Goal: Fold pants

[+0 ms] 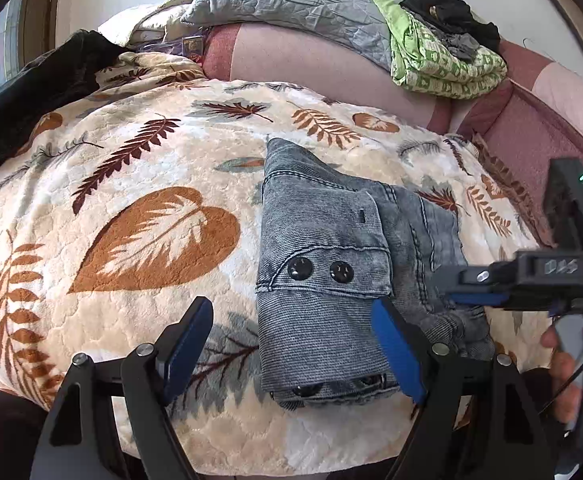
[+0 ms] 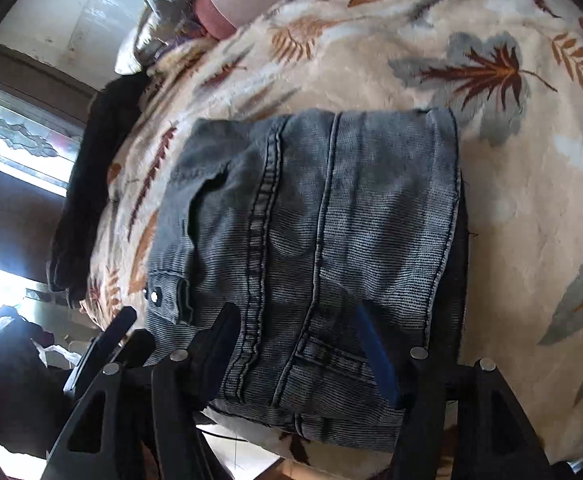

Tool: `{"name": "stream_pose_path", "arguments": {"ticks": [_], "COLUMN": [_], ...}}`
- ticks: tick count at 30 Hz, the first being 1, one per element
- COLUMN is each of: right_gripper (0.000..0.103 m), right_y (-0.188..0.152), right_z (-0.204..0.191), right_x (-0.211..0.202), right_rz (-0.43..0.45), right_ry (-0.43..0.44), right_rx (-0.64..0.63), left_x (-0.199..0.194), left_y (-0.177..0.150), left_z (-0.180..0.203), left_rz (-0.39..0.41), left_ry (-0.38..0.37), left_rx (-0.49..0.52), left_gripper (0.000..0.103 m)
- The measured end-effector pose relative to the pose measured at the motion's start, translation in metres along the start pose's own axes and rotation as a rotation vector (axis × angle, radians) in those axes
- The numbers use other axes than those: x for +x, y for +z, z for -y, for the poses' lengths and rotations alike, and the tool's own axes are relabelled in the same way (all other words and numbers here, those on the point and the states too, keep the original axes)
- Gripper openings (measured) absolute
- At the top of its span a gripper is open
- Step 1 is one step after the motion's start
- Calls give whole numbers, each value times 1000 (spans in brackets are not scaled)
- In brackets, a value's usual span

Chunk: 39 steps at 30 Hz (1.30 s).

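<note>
Grey denim pants (image 1: 323, 272) lie folded into a compact bundle on the leaf-print fleece blanket (image 1: 131, 184), near its front edge. Left wrist view: left gripper (image 1: 295, 344) has its jaws spread wide, nothing clamped; its blue right pad overlaps the bundle's right-hand part, left pad over bare blanket. Two black buttons (image 1: 319, 270) show on the top flap. Right gripper (image 1: 471, 280) comes in from the right edge, held by a hand (image 1: 567, 364), tips low over the pants' right side. Behind: a grey quilt (image 1: 291, 0), a green patterned cloth pile (image 1: 447, 64), dark fabric (image 1: 39, 88) at left. Right wrist view, blurred: right gripper (image 2: 303, 344) jaws stand apart over the pants (image 2: 311, 240), no fabric pinched between them; both pads sit over the bundle's near end.
</note>
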State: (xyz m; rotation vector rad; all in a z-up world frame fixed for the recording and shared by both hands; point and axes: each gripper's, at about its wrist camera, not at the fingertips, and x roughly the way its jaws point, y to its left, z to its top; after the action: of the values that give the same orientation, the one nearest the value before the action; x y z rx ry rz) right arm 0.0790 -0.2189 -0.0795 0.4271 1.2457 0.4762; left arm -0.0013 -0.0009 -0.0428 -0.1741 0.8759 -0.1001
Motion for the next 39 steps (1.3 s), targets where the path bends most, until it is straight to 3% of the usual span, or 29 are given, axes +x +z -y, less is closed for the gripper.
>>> {"name": "stream_pose_path", "arguments": {"ticks": [4, 7, 8, 12, 16, 19, 20, 24, 28, 30, 33, 39], "right_gripper": [65, 77, 77, 77, 77, 78, 78, 78, 78, 78, 78, 78], "right_y": [-9, -20, -24, -24, -31, -37, -39, -39, -42, -42, -37, 7], "right_z": [-18, -4, 7, 5, -11, 6, 11, 11, 18, 24, 32, 14], "right_x": [-29, -11, 5, -12, -33, -2, 0, -11, -30, -37, -45, -58], "right_rz": [95, 66, 13, 78, 149, 67, 96, 116, 196, 225, 220, 238], "right_ry": [33, 10, -1, 45, 64, 39, 67, 95, 139, 139, 153, 243], "right_rx": [-74, -64, -45, -24, -105, -60, -65, -55, -3, 31, 52, 17], "left_x": [-5, -6, -5, -3, 2, 22, 29, 28, 4, 6, 31, 33], "left_y": [0, 1, 2, 3, 4, -2, -5, -4, 8, 10, 0, -5], "left_z": [4, 6, 7, 12, 17, 18, 18, 13, 12, 12, 15, 19], "left_rz": [3, 0, -6, -20, -26, -102, -124, -128, -27, -32, -125, -104], "left_ry": [25, 37, 41, 63, 73, 85, 81, 70, 86, 90, 109, 109], "left_rx": [12, 14, 14, 38, 41, 39, 34, 11, 16, 27, 70, 85], "left_gripper": [82, 82, 82, 82, 82, 82, 82, 86, 86, 86, 87, 87]}}
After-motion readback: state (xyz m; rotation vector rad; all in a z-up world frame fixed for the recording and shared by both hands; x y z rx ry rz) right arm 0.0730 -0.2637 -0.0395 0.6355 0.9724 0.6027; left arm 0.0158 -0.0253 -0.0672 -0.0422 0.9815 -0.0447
